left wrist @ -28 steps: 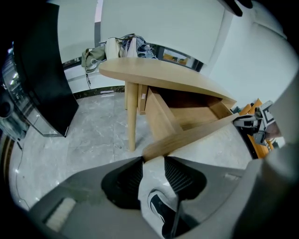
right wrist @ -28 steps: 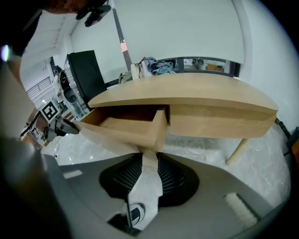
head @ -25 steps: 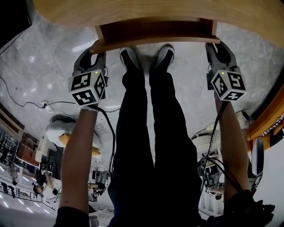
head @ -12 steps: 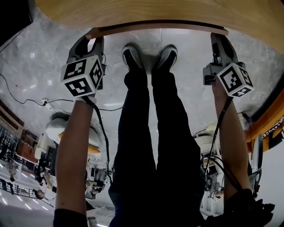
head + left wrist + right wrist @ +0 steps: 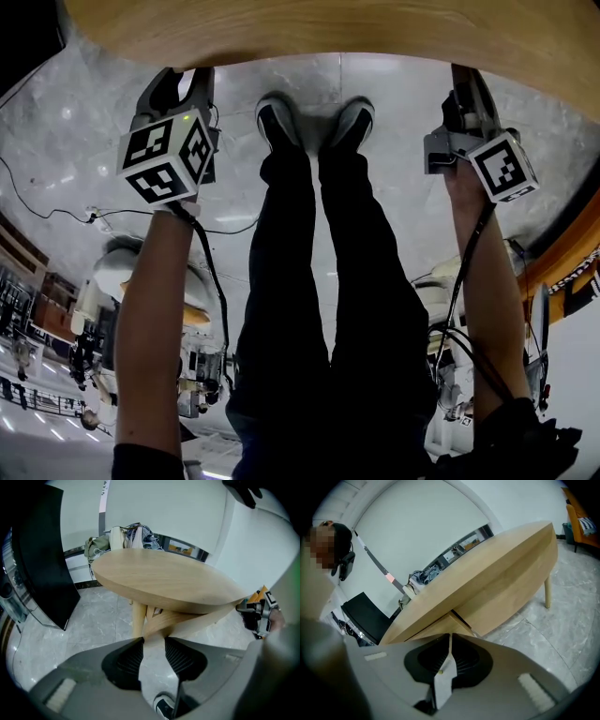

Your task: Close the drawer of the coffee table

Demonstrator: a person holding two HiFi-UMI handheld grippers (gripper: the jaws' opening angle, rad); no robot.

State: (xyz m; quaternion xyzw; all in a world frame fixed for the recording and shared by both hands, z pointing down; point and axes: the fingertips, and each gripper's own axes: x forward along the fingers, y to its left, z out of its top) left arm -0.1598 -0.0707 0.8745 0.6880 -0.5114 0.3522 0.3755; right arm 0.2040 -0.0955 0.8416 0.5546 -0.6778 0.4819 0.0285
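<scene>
Only the right gripper view shows the drawer [image 5: 432,626], its front tucked under the bench [image 5: 281,28] top; the head view shows just that rim. The left tool [image 5: 178,82] is at the rim, spread and empty. The right tool [image 5: 466,84] has just been closing, pressed together on nothing. Floor [image 5: 403,169] lies open between them.

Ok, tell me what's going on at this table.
A person stands at a wooden coffee table with a gripper in each hand, closing its drawer. The drawer sits pushed in, with nothing jutting out in the head view. The left gripper is open at the table's edge; the right gripper has just closed its jaws, empty.
</scene>
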